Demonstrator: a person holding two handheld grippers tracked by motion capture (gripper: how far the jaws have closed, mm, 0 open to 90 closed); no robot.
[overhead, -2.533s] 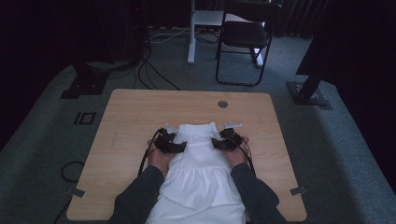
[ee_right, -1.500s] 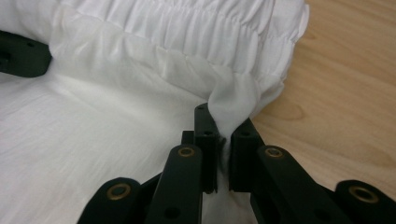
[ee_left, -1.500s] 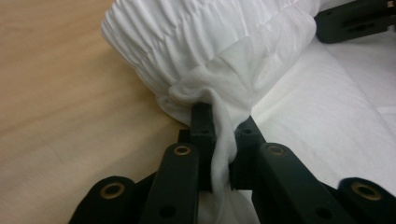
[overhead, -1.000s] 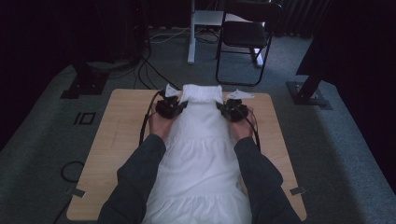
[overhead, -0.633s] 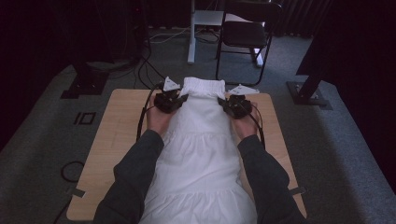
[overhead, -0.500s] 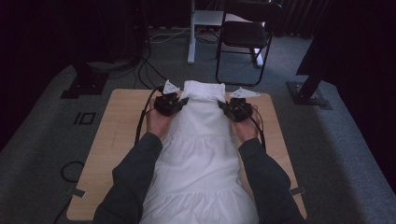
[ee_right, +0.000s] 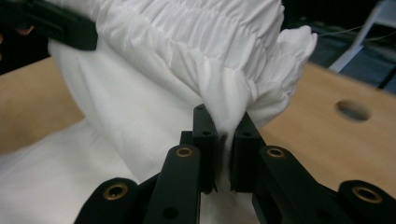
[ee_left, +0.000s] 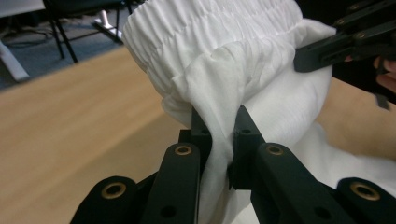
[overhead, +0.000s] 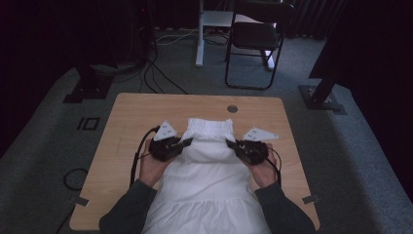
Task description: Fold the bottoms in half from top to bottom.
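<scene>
White dress point(overhead: 207, 175) lies spread down the middle of the wooden table point(overhead: 126, 122), its gathered top edge toward the far side and lifted between the two tongs. Left tongs point(ee_left: 223, 135) pinch a fold at its left side; right tongs point(ee_right: 224, 135) pinch the right side — both clamped tight on cloth.

White garment point(overhead: 209, 180): soft matt woven cloth, its band point(ee_left: 210, 28) finely gathered and ribbed. Counter point(overhead: 131, 117): smooth light wood-grain, matt. Hand-held gripper point(ee_left: 219, 135): black matt plastic with brass-coloured metal rivets. Floor point(overhead: 44, 161): grey rough carpet.
</scene>
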